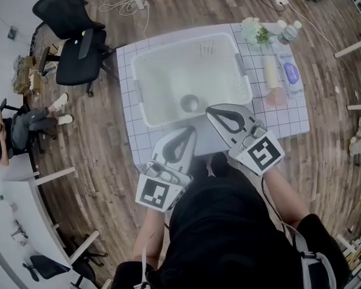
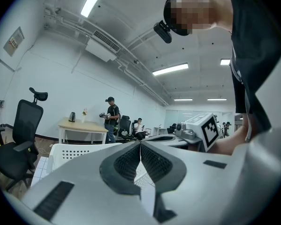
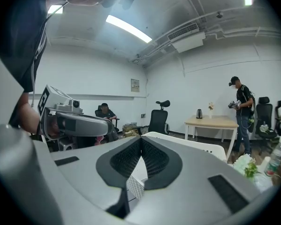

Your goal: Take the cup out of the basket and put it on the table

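A white plastic basket [image 1: 145, 104] stands on the grid-patterned table [image 1: 288, 116]. Inside it, near the front wall, sits a small grey cup [image 1: 190, 103]. My left gripper [image 1: 193, 130] is shut and empty, its tips just short of the basket's front rim. My right gripper [image 1: 210, 109] is also shut and empty, its tips over the front rim, right of the cup. In the left gripper view the left gripper [image 2: 140, 142] is pressed together, with the basket [image 2: 79, 149] beyond. The right gripper [image 3: 141, 138] looks the same in its own view, above the basket [image 3: 196, 147]. Neither gripper view shows the cup.
On the table right of the basket lie a water bottle [image 1: 287, 32], a small bunch of flowers [image 1: 253, 29], a pale roll [image 1: 270, 71] and a blue-labelled packet [image 1: 293, 74]. Black office chairs [image 1: 72, 38] stand to the left. A seated person [image 1: 14, 131] is at far left.
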Available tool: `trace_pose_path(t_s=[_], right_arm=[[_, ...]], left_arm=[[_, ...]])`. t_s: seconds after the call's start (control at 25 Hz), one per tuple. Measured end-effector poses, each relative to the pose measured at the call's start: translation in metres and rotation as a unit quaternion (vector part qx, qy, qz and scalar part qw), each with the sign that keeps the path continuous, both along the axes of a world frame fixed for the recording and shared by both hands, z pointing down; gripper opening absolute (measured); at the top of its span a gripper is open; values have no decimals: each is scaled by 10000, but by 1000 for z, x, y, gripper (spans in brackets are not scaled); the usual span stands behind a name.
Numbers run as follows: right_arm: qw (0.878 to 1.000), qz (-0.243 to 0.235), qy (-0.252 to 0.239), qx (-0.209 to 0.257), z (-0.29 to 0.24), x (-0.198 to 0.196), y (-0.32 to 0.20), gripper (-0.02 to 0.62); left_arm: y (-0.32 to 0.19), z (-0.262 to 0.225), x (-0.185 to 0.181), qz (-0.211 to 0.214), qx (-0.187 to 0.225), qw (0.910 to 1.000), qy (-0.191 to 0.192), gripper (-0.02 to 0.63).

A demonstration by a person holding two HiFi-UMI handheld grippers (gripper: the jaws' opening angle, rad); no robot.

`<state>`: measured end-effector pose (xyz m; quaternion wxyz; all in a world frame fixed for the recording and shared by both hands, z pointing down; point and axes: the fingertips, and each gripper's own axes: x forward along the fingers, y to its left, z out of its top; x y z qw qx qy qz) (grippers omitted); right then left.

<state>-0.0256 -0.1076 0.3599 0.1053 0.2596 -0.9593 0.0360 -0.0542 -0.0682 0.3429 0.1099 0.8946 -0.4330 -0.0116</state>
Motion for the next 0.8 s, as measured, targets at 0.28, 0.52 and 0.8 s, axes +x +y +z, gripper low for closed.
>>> trace_pose_path(t_s=[0.28,0.52,0.8], right_arm=[[9997,-78,238,-21,16,-18,-24,15],[9985,-199,504,-106,30,-27,-41,17],[9956,-280,873,-176,44,-26,-72,79]], left_arm=[[-14,15,-15,-44,-144,9999,17,11],[-20,26,-21,-57,-283,9996,63,11],[-23,36,-15,33,-417,9991,115,11]])
